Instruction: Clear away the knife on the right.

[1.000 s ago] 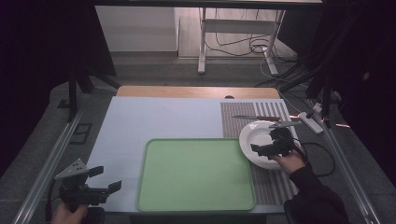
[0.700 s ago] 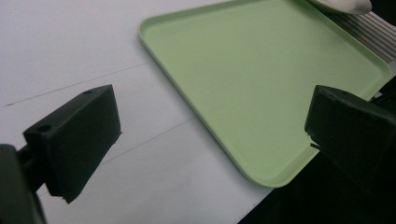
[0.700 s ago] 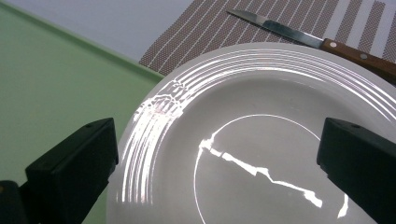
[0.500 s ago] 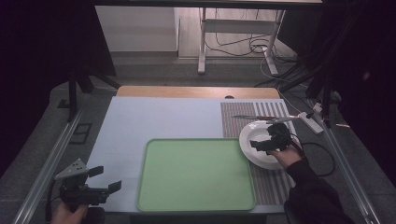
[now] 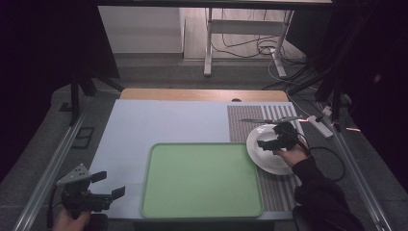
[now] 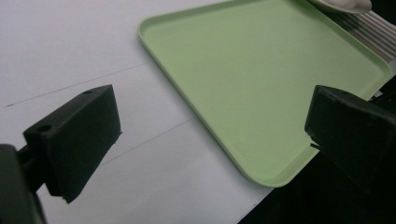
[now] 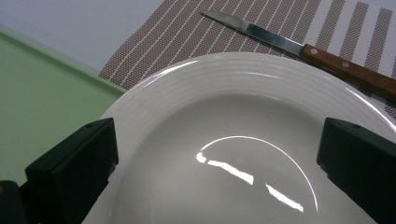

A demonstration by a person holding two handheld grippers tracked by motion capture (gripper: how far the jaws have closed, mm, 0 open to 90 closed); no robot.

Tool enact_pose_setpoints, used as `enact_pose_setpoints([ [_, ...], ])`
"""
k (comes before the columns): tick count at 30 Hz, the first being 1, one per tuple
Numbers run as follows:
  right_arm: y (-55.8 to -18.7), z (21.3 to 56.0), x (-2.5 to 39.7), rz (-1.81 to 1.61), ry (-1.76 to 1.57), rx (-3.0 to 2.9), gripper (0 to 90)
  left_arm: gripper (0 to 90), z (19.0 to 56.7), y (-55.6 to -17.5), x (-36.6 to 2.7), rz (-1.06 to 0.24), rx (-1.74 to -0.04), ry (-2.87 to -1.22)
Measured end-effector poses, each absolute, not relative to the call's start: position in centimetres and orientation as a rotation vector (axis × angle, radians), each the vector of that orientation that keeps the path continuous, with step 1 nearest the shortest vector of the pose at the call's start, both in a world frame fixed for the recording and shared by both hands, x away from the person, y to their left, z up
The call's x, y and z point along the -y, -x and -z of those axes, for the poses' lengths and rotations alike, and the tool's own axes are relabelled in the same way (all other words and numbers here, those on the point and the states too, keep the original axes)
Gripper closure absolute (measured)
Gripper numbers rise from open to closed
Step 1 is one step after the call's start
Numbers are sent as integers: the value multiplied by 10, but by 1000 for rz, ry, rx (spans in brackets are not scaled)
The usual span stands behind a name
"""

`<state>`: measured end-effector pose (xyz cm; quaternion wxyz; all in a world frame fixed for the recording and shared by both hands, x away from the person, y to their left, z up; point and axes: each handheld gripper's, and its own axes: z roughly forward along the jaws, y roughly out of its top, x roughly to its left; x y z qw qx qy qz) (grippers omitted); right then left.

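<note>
Roughly, as seen from beside the tabletop:
Right gripper (image 5: 270, 141): jaws spread wide, holding nothing, poised over the white plate (image 7: 243, 154).
Plate: sat on the striped mat (image 5: 245, 122), just right of the green tray (image 5: 202, 180), knife (image 7: 299, 46) beyond it.
Left gripper (image 5: 103, 185): jaws wide apart, empty, near the tray's left corner.

The right tongs (image 5: 271, 142) and hand hide part of the white plate (image 5: 262, 155).

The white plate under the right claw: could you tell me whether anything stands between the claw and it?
Nothing visible does. The right claw hangs open directly over the white plate, whose bowl is bare. The knife lies beyond the plate's far rim on the striped mat, outside the gap.
</note>
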<state>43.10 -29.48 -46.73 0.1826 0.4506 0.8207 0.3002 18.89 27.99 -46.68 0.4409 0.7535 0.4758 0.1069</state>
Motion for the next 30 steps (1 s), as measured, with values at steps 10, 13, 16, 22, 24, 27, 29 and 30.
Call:
enact_pose_setpoints([
  [10,-443,470,293,-814,-1274,-2314,0,33,467,-189,-280,-265,-1181,-1870],
  [13,-449,471,292,-801,-1275,-2311,0,33,467,-189,-280,-265,-1181,-1870],
  [16,-451,471,291,-792,-1280,-2307,0,33,467,-189,-280,-266,-1179,-1872],
  [22,-458,472,290,-768,-1288,-2310,0,33,467,-189,-280,-266,-1178,-1871],
  [24,-459,471,290,-768,-1287,-2312,0,33,467,-189,-280,-266,-1178,-1871],
  [27,-463,469,290,-769,-1295,-2310,0,33,467,-189,-280,-266,-1178,-1872],
  [29,-466,467,290,-761,-1297,-2310,0,33,467,-189,-280,-266,-1178,-1871],
  [30,-470,466,290,-760,-1302,-2311,0,34,467,-189,-281,-265,-1179,-1871],
])
